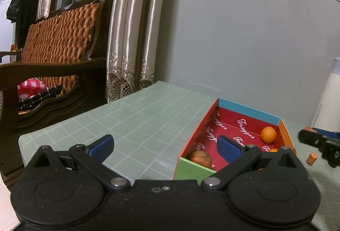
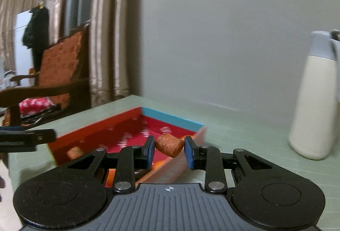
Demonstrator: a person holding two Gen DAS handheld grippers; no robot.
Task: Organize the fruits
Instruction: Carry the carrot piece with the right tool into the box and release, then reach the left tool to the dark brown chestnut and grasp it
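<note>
A green gridded mat [image 1: 136, 116] covers the table by silvery curtains [image 1: 127, 39]. The right gripper [image 2: 169, 151], part open, brackets an orange-brown fruit piece [image 2: 169, 145] above the red box [image 2: 89, 135]; the left gripper [image 1: 164, 146] gapes wide, empty.

A: Where is there room on the table [image 1: 131, 116]?
B: Left wrist view, centre and left of the frame: bare green mat, nothing standing on it.
A: And what blocks the way?
B: The box [image 1: 248, 108] at lower right, its walls raised around an orange [image 1: 268, 135] and a brown fruit [image 1: 200, 158]. In the right wrist view a tall white bottle [image 2: 314, 107] stands at right, well apart from the box, with open mat between them. A wooden chair [image 1: 55, 44] sits beyond the left edge.
</note>
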